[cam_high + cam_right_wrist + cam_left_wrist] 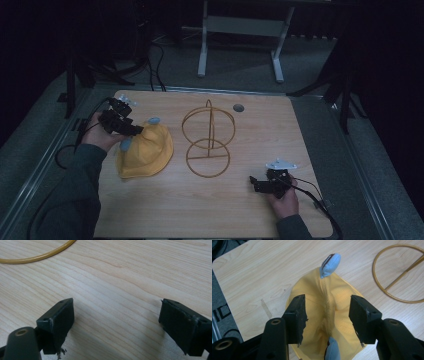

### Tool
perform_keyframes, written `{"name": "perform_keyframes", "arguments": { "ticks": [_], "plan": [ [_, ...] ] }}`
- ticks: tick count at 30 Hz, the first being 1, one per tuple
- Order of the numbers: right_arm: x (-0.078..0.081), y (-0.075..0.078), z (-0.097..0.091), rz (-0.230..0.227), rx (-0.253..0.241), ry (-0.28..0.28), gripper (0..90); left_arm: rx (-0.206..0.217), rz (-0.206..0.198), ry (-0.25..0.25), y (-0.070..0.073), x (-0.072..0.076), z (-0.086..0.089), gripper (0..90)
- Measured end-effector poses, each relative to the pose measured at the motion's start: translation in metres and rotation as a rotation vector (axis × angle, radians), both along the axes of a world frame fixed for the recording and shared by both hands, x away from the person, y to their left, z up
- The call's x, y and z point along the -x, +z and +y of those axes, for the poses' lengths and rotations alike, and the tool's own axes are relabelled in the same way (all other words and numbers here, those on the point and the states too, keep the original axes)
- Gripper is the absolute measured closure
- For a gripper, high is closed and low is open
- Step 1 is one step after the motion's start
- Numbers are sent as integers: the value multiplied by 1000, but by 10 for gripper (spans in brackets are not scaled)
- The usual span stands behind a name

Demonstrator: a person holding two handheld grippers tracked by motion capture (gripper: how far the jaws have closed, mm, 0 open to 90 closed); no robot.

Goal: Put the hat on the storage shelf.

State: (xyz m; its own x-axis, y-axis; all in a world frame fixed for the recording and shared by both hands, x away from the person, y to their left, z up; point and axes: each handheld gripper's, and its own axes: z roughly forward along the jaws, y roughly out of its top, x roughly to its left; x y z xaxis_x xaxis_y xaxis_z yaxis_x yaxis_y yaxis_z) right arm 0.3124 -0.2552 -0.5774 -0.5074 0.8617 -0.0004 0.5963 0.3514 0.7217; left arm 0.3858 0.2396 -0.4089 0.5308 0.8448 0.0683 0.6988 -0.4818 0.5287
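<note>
Left gripper view alone reveals blue ear on yellow hat

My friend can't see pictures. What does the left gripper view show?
Two open black jaws of the left gripper straddle a yellow hat with small blue ears, lying on a wooden table. Part of a gold wire stand sits at the upper right.

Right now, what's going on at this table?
A person holds a gripper in each hand. The left gripper is over a yellow hat, jaws open on either side of a ridge of its fabric, not yet closed. The right gripper sits open over bare table. A gold wire stand stands beside the hat.
</note>
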Motion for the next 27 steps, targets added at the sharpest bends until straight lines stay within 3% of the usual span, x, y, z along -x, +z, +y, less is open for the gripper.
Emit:
{"name": "perform_keyframes", "arguments": {
  "ticks": [13,27],
  "plan": [
    [0,0,0,-1,0,1,128,-25,47,-10,1,-6,-5,586],
    [0,0,0,0,0,0,128,-62,92,-27,-6,-15,-12,616]
  ]
}}
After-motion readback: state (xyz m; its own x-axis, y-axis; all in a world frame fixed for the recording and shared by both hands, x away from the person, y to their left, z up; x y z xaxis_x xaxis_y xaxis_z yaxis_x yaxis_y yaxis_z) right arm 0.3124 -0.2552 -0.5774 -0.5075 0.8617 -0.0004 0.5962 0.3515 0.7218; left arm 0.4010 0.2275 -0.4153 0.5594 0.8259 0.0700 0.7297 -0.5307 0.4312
